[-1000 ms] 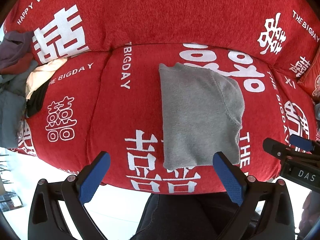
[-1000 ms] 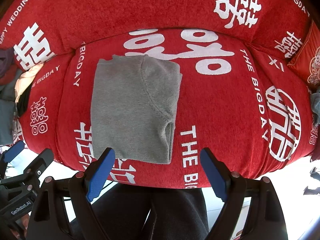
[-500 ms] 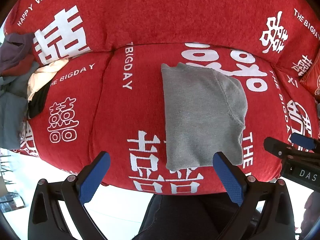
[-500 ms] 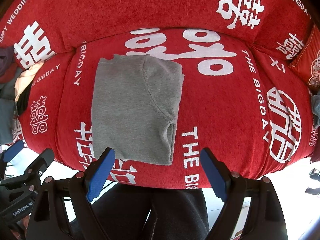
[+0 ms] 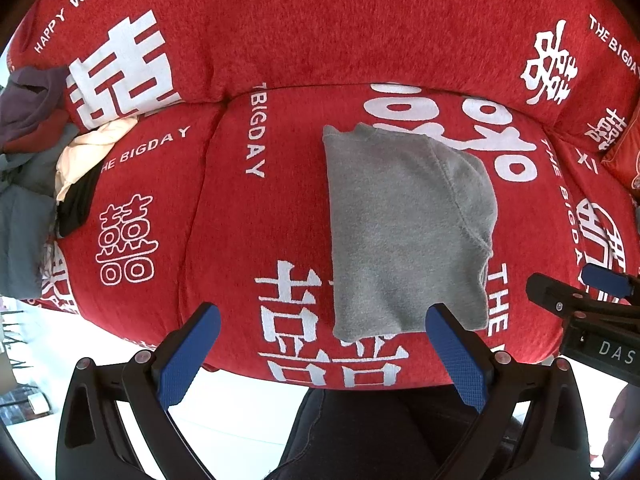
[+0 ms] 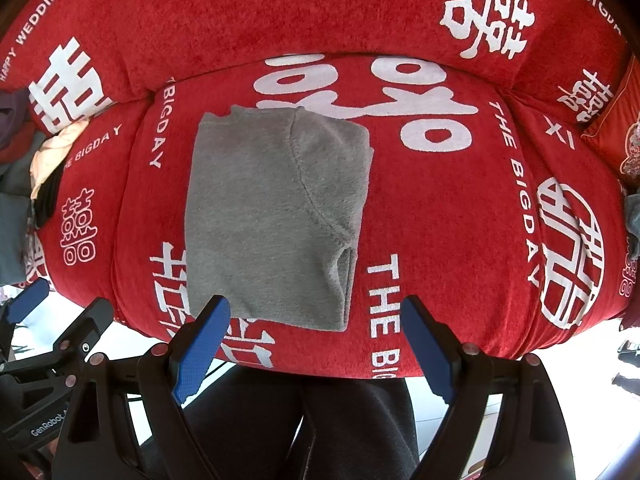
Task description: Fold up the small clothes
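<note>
Folded grey garment on a red wedding-print sofa, both hand-held grippers released.

The sofa (image 5: pixel 280 40) cover carries white lettering: "HAPPY WEDDING" at 10 o'clock, "THE BIGDAY" repeated across the seat and back, plus large double-happiness characters. The left hand-held gripper (image 5: pixel 320 356) body, seen at 8 o'clock in the right wrist view, reads "GenRobot"; the right hand-held gripper (image 6: pixel 314 344) shows "DAS" at 3 o'clock in the left wrist view. The garment (image 5: pixel 404 232) is a fleecy grey knit, folded into a tall rectangle with a curved seam and a cuff or hem opening along its right edge; it lies flat on the seat cushion, centre-right in the left view. A clothes pile (image 5: pixel 36 168) sits at 9 o'clock. Both grippers hover off the seat's front edge, blue pads spread, gripping nothing.
</note>
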{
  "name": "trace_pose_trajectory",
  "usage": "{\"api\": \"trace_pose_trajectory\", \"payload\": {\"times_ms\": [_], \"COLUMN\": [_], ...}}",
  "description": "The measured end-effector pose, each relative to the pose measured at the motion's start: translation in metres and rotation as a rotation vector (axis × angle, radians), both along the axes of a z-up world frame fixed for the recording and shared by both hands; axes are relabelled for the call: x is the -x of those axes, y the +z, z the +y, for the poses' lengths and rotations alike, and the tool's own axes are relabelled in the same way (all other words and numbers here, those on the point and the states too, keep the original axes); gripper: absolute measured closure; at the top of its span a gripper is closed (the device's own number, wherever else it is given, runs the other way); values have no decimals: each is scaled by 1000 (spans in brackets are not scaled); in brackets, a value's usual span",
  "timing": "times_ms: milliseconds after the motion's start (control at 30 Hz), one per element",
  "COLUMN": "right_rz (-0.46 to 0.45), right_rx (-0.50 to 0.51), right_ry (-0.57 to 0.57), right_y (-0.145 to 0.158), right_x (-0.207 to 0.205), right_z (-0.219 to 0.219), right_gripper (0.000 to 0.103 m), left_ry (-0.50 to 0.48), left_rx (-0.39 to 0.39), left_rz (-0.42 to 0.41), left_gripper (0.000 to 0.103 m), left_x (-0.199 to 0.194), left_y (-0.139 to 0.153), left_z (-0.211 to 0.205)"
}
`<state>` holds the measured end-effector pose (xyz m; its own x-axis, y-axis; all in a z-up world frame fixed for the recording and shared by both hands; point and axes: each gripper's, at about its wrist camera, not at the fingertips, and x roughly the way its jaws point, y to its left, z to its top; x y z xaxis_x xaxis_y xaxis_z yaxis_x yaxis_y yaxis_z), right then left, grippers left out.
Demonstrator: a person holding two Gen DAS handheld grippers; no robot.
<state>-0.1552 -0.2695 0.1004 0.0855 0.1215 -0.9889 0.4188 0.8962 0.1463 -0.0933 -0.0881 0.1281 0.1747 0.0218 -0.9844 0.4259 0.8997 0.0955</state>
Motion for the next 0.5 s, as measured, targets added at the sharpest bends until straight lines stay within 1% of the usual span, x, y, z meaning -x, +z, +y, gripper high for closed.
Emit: {"api": "trace_pose_trajectory", "payload": {"times_ms": [267,333,433,500], "right_rz": [0,1,2,3], "right_rx": [-2,0,-3,-3], "right_ry": [0,0,0,1], "right_y": [0,0,0,-1], "right_x": [0,0,0,1], "right_z": [0,1,2,3], "right_gripper": [14,14,14,14], "left_ry": [1,5,3,-8], "left_rx": [-1,12,33,32], "left_rz": [5,17,-3,-10], "left_gripper": [0,0,0,0], "left_x": [-1,0,2,2], "left_y": [-2,-3,0,2], "left_z": [1,1,1,-1]}}
